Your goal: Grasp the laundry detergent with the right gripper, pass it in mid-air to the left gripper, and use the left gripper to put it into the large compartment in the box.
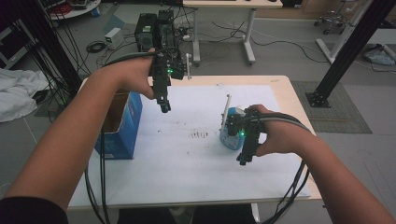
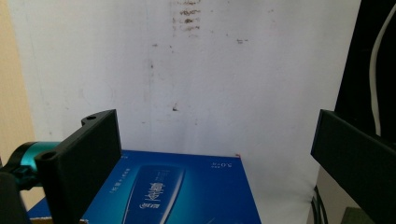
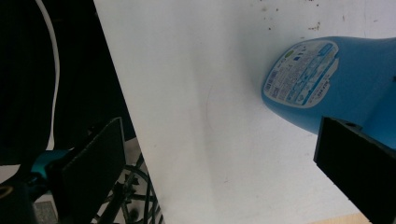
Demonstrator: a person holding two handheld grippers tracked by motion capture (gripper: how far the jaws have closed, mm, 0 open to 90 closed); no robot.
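A white paper sheet [image 1: 187, 154] covers the pale wooden table [image 1: 285, 88], with cables and computer boxes on the grey floor beyond. On that sheet, toward its right side, lies a blue plastic bottle with a printed label [image 1: 230, 136]; at the sheet's left edge stands an open blue cardboard box [image 1: 122, 126]. The right gripper [image 1: 243, 158] hovers just beside the bottle, jaws spread and empty; the left gripper [image 1: 164, 106] hangs near the box, jaws likewise wide. To grasp well, I would centre the right jaws across the bottle's narrower body, level them with the sheet, then close steadily so the smooth plastic does not slip.
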